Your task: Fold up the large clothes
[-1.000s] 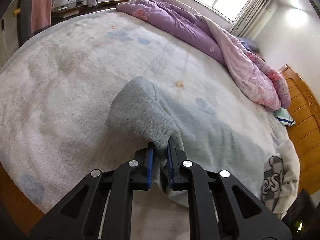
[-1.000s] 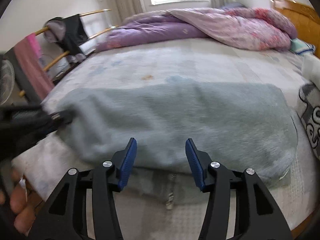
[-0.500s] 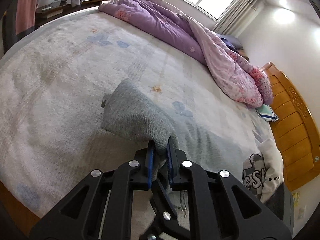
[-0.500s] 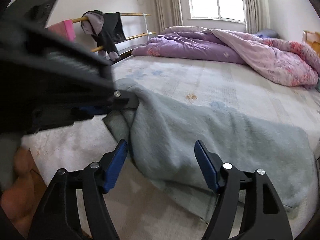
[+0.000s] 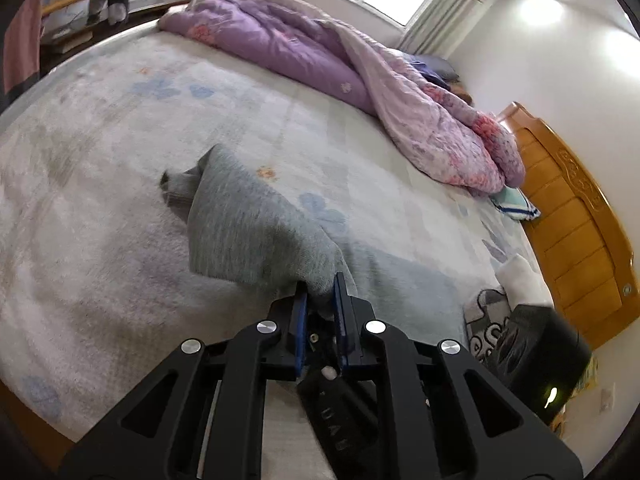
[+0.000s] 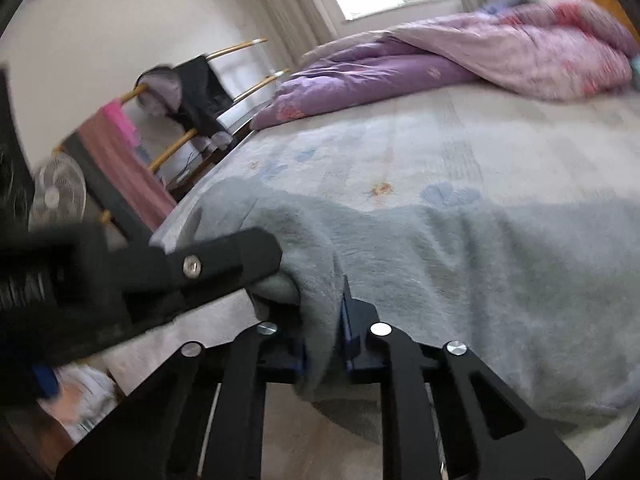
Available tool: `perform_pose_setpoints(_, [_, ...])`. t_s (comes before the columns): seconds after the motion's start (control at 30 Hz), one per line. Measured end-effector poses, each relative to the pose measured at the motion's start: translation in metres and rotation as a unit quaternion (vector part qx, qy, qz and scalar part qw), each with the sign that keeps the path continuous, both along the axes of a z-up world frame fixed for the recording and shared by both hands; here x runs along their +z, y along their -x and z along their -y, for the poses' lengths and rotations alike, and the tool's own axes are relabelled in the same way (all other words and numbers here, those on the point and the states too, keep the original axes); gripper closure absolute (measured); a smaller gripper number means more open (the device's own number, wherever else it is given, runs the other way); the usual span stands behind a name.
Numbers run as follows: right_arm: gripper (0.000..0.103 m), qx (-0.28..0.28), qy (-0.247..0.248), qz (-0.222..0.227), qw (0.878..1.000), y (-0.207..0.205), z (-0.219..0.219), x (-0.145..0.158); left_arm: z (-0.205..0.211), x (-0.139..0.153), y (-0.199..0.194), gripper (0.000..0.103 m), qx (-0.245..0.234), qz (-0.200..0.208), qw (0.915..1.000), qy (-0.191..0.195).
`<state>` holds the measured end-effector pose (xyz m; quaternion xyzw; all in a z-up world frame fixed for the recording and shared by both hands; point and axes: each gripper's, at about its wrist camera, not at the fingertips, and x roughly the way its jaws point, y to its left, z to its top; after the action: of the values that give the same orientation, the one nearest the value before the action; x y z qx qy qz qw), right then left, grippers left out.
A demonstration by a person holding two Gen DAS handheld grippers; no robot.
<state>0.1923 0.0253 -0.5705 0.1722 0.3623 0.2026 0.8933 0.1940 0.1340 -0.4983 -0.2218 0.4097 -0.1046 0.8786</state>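
One bed (image 5: 120, 152) carries one purple quilt (image 5: 304, 48) and one grey garment (image 6: 480, 264) spread near its front edge. Two grippers pinch its corner: the left gripper (image 5: 320, 300) clamps fabric, while the right gripper (image 6: 324, 344) is closing on it.

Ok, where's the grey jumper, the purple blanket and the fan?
grey jumper (image 5: 248, 236): left wrist view, lifted fold.
purple blanket (image 5: 280, 44): left wrist view, purple top side.
fan (image 6: 56, 196): right wrist view, round grille.
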Motion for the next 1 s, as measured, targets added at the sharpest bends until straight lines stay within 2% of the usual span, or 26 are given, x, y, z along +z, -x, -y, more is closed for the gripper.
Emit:
perform_pose_setpoints(0.03, [0.093,-0.013,0.001,-0.001,1.000,0.003,0.006,0.004,0.009,0.007,0.003,0.090,-0.015,0.013,0.9998,0.005])
perform_pose_setpoints(0.1, [0.094,-0.054,-0.019,-0.013,0.998,0.006,0.031,0.008,0.022,0.019,0.012,0.080,-0.029,0.034,0.9990,-0.007])
perform_pose_setpoints(0.17, [0.094,-0.109,-0.052,-0.032,0.992,0.011,0.066,0.010,0.037,0.031,0.023,0.046,-0.030,0.058,0.9976,-0.024])
perform_pose_setpoints(0.23, [0.095,-0.156,-0.069,-0.042,0.984,0.019,0.095,0.011,0.045,0.036,0.029,0.045,-0.008,0.070,0.9968,-0.038])
perform_pose_setpoints(0.3, [0.095,-0.201,-0.095,-0.056,0.973,0.030,0.124,0.007,0.049,0.030,0.024,0.043,0.013,0.053,0.9972,-0.052])
perform_pose_setpoints(0.4, [0.098,-0.268,-0.111,-0.084,0.953,0.046,0.164,-0.005,0.056,0.000,-0.002,0.041,0.027,-0.009,0.9966,-0.077])
perform_pose_setpoints(0.47, [0.098,-0.311,-0.149,-0.116,0.932,0.057,0.194,-0.026,0.063,-0.023,-0.019,0.040,0.012,-0.043,0.9962,-0.074])
perform_pose_setpoints(0.53, [0.098,-0.322,-0.156,-0.141,0.923,0.058,0.204,-0.041,0.074,-0.047,-0.033,0.039,-0.002,-0.071,0.9958,-0.058])
perform_pose_setpoints(0.57, [0.098,-0.322,-0.138,-0.149,0.925,0.056,0.206,-0.048,0.079,-0.055,-0.038,0.039,-0.011,-0.075,0.9957,-0.053])
perform_pose_setpoints(0.63, [0.098,-0.317,-0.146,-0.161,0.923,0.052,0.209,-0.056,0.096,-0.072,-0.049,0.039,-0.031,-0.079,0.9935,-0.076])
perform_pose_setpoints(0.67, [0.098,-0.308,-0.149,-0.164,0.925,0.050,0.208,-0.057,0.102,-0.073,-0.052,0.045,-0.035,-0.080,0.9924,-0.087])
perform_pose_setpoints(0.7, [0.098,-0.297,-0.147,-0.164,0.929,0.049,0.208,-0.056,0.107,-0.073,-0.055,0.055,-0.039,-0.076,0.9923,-0.089])
perform_pose_setpoints(0.73, [0.096,-0.289,-0.145,-0.155,0.934,0.049,0.208,-0.052,0.115,-0.070,-0.059,0.077,-0.058,-0.072,0.9924,-0.082])
perform_pose_setpoints(0.77, [0.092,-0.284,-0.143,-0.146,0.937,0.049,0.209,-0.047,0.120,-0.068,-0.059,0.086,-0.066,-0.070,0.9918,-0.085])
perform_pose_setpoints(0.8, [0.092,-0.270,-0.145,-0.134,0.942,0.051,0.211,-0.041,0.130,-0.065,-0.063,0.087,-0.077,-0.066,0.9895,-0.103])
perform_pose_setpoints(0.83, [0.090,-0.263,-0.143,-0.132,0.945,0.052,0.215,-0.036,0.134,-0.066,-0.066,0.093,-0.085,-0.066,0.9884,-0.108])
perform_pose_setpoints(0.9, [0.075,-0.244,-0.167,-0.124,0.947,0.053,0.222,-0.031,0.137,-0.068,-0.073,0.093,-0.086,-0.074,0.9884,-0.101])
perform_pose_setpoints(0.93, [0.057,-0.241,-0.171,-0.124,0.947,0.052,0.225,-0.028,0.137,-0.068,-0.074,0.093,-0.084,-0.076,0.9887,-0.098])
perform_pose_setpoints(0.97, [0.049,-0.240,-0.168,-0.121,0.948,0.053,0.225,-0.026,0.137,-0.068,-0.076,0.093,-0.081,-0.078,0.9892,-0.093])
perform_pose_setpoints(1.0, [0.048,-0.228,-0.179,-0.116,0.950,0.050,0.226,-0.024,0.136,-0.068,-0.076,0.093,-0.079,-0.080,0.9894,-0.091])
